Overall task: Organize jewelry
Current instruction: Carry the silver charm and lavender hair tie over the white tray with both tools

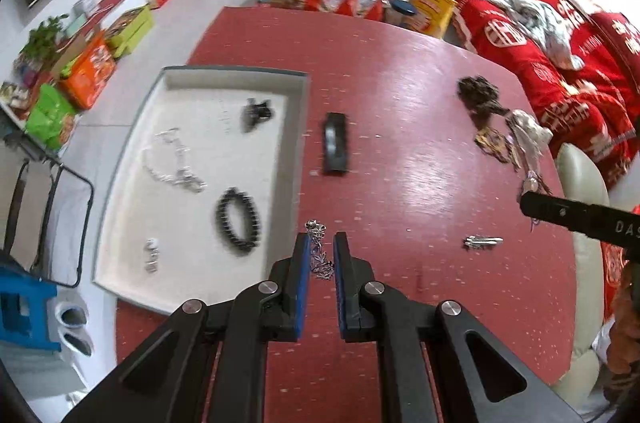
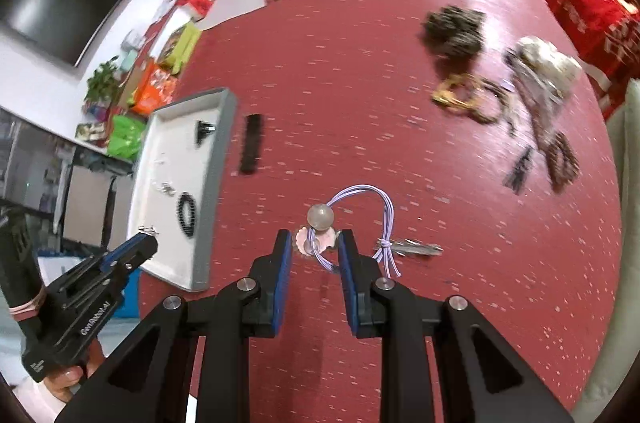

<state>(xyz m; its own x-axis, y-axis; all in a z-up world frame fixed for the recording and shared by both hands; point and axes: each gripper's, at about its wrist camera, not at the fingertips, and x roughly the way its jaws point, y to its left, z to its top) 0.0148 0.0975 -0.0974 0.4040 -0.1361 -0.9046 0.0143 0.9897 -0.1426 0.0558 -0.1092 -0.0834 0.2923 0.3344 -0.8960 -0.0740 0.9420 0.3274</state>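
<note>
On the red table [image 1: 400, 95], the white tray [image 1: 120, 223] sits at the left edge and serves as the anchor for everything else. Inside it lie a black bead bracelet [image 1: 239, 221], a silver chain [image 1: 176, 167], a dark clip [image 1: 256, 113] and a small silver piece [image 1: 152, 255]. Just right of the tray's wall lies a black comb [image 1: 336, 143]. The left gripper [image 1: 321, 247] hangs beside the tray's near right corner, its blue pads pinching a silver chain trinket [image 1: 318, 255]. Farther right of the tray, the right gripper [image 2: 313, 243] holds a lilac hair tie [image 2: 360, 195] with a clear bead [image 2: 319, 216] and shell charm between its pads; whether they press it firmly I cannot tell. A silver hairpin [image 2: 412, 247] lies just beyond that gripper. Well away from the tray, at the table's far right, sits a blurred heap of scrunchies and bangles [image 2: 500, 79].
</note>
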